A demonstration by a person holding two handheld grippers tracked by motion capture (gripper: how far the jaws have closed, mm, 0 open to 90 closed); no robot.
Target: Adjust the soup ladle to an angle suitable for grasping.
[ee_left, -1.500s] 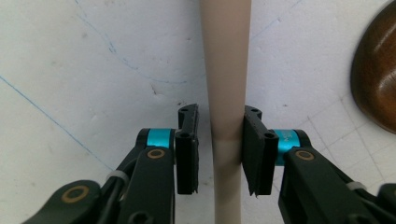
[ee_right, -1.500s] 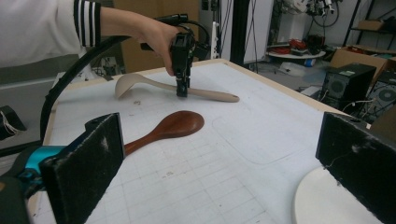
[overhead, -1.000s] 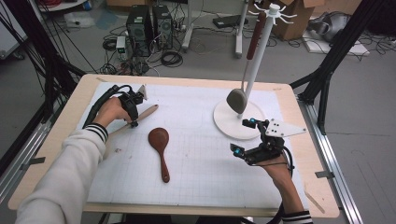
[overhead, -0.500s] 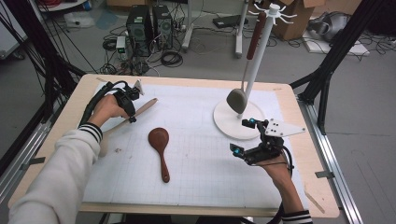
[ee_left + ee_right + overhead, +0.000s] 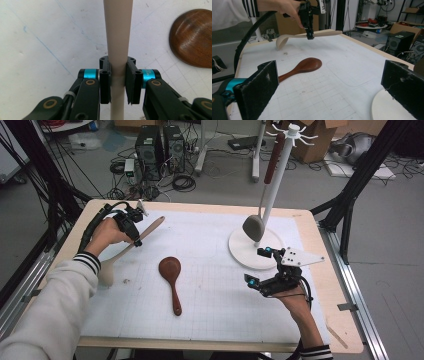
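Note:
My left gripper [image 5: 135, 239] is shut on the handle of a pale wooden spoon [image 5: 111, 265] and holds it tilted above the white mat, bowl end low at the left. In the left gripper view its pads [image 5: 104, 80] clamp the pale handle [image 5: 117, 37]. A dark brown spoon [image 5: 171, 272] lies flat mid-mat, also seen as a dark bowl [image 5: 192, 42]. My right gripper [image 5: 260, 268] rests open near the rack's white base [image 5: 240, 251], nothing between its fingers. In the right gripper view my right gripper [image 5: 332, 87] faces the brown spoon [image 5: 307, 65] and the pale spoon [image 5: 292, 36].
A white rack pole [image 5: 278, 175] rises from the round base at the back right, with a grey-bowled spoon [image 5: 253, 227] hanging from it. The wooden table edge [image 5: 345, 340] frames the mat. Computers, cables and black stands crowd the floor behind.
My left hand has risen and lifted the pale spoon, so its handle now angles up toward the back. The right gripper and the brown spoon have stayed put.

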